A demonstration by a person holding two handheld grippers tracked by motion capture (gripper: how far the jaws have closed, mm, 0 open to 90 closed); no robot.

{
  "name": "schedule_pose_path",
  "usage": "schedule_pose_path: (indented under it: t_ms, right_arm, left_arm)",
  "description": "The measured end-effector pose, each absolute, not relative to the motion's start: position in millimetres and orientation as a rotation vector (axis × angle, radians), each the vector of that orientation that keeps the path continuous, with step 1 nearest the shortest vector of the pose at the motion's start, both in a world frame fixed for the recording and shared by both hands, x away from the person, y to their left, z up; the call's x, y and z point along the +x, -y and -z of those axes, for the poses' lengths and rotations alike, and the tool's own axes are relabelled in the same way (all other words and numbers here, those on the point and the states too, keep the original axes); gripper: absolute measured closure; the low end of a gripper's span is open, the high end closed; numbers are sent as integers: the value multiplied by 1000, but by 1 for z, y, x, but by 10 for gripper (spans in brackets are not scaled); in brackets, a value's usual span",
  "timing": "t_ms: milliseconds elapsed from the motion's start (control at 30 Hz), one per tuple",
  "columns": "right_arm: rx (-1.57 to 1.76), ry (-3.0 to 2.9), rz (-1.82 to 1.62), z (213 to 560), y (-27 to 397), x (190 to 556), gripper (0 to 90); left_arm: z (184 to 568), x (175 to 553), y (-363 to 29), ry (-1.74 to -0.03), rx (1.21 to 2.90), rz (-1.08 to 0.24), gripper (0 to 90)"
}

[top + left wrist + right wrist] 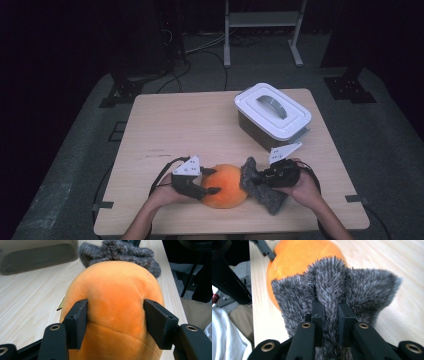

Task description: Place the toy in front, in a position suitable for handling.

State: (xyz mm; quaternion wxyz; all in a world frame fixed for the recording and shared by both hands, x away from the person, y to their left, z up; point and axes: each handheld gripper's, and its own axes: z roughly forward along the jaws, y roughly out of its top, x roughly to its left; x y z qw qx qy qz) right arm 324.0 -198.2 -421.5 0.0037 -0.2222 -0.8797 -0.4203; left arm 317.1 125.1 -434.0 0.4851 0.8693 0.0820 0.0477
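Left gripper (210, 182) fingers (78, 322) pinch the orange plush (225, 186) at the desk (175, 125) front edge; right gripper (260, 176) clamps its grey fur (260, 187). We judge it soft, light (grip body, not fur).

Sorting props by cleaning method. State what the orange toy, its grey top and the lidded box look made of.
Orange plush body: soft short-pile fabric, matte, with a stitched seam; it dents between the left tool's pads.
Grey tuft: longer shaggy faux fur, pinched by the right tool.
Lidded box: probably hard plastic, smooth white lid, translucent grey walls.
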Motion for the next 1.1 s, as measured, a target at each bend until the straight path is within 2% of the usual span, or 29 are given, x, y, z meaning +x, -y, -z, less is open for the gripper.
schedule_pose_path:
  t_ms: [200, 433, 700, 800, 900, 1100]
  right_arm:
    - [-633, 2744, 1385, 406, 183, 328, 775]
    - [-679, 2746, 1320, 417, 193, 326, 775]
    - [-557, 2770, 1396, 389, 169, 321, 775]
    - [-534, 2798, 1344, 395, 161, 320, 777]
    - [-523, 2795, 1349, 403, 160, 316, 778]
    - [-523, 2794, 1330, 405, 168, 309, 779]
  left_arm:
    - [436, 316, -126, -197, 2100, -113, 378]
    - [436, 315, -124, -215, 2097, -130, 377]
    - [434, 315, -120, -237, 2081, -150, 330]
    - [427, 317, -121, -256, 2054, -128, 259]
    - [425, 318, -120, -260, 2058, -148, 238]
    - [427, 313, -114, -212, 2101, -120, 269]
